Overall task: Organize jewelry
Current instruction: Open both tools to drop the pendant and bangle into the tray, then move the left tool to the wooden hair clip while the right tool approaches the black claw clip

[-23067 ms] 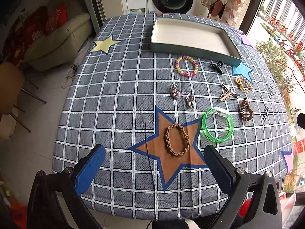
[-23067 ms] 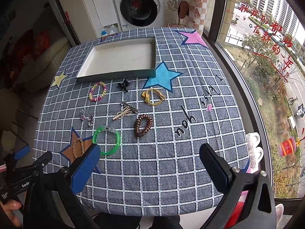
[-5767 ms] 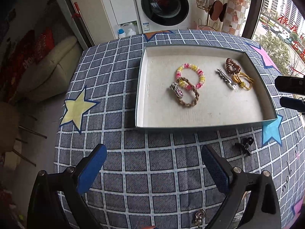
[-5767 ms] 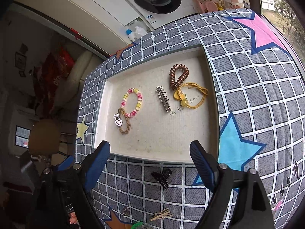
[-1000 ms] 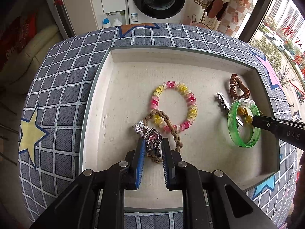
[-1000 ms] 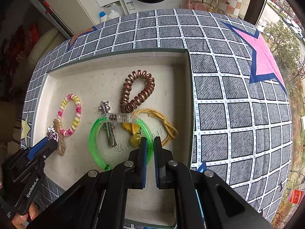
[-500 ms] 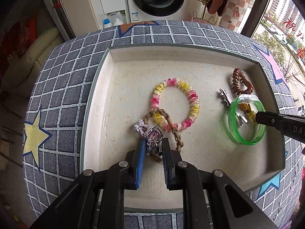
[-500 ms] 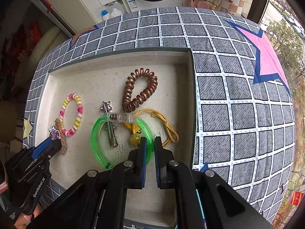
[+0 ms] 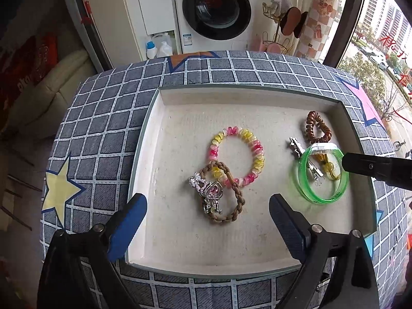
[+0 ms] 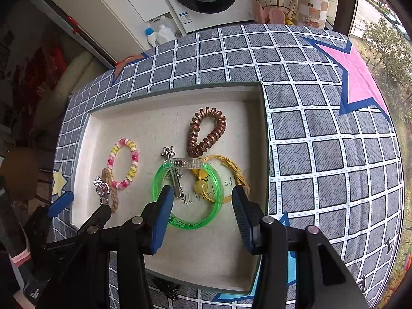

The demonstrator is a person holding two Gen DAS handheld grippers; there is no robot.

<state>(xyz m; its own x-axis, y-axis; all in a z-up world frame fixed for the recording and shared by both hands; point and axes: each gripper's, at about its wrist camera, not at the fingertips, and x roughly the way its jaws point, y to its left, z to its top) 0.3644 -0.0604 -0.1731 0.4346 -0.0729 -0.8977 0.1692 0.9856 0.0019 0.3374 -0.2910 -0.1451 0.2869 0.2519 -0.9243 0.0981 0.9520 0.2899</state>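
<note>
Jewelry lay in the tray (image 9: pixel 152 139): a heart charm (image 9: pixel 209 191) sat on a braided loop (image 9: pixel 231 200), which overlapped the bead bracelet (image 9: pixel 238 154) at its 7 o'clock. The left gripper (image 9: pixel 207 212) stood wide open around charm and loop, holding nothing. At the tray's 3 o'clock the green bangle (image 10: pixel 188 193) lay over a silver clip (image 10: pixel 173 175) and yellow cord (image 10: pixel 231 175), a coil tie (image 10: pixel 206 131) at its 12. The right gripper (image 10: pixel 200 209) was spread wide beside the bangle. A black clip (image 10: pixel 167 288) lay outside, at the tray's 6.
</note>
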